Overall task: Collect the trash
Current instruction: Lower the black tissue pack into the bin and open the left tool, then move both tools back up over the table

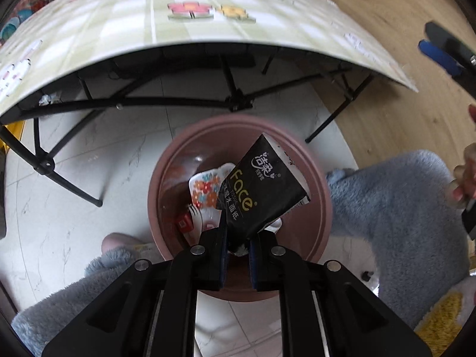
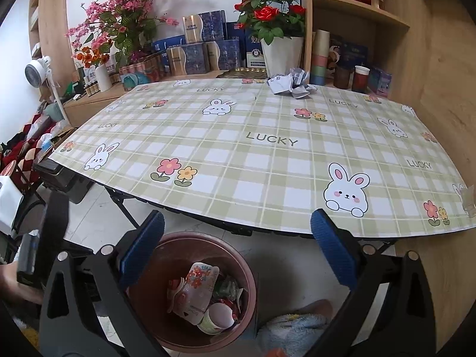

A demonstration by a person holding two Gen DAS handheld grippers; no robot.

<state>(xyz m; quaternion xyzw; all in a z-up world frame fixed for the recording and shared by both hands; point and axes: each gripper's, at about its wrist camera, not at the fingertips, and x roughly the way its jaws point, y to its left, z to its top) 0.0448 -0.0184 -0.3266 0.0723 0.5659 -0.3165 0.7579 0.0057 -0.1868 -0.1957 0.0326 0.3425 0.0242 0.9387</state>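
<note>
My left gripper is shut on the lower end of a black tissue packet printed "Face", holding it just over the mouth of the brown trash bin on the floor. Inside the bin lie a flowered paper cup and other wrappers. In the right wrist view my right gripper stands wide open with nothing between its blue pads, above the same bin at the table's near edge. A crumpled wad of paper lies at the far side of the checked tablecloth.
The folding table's black legs stand just beyond the bin. A person's blue fleece legs flank the bin on the tiled floor. Shelves with boxes, a pot of red roses, cups and a small fan border the table's far side.
</note>
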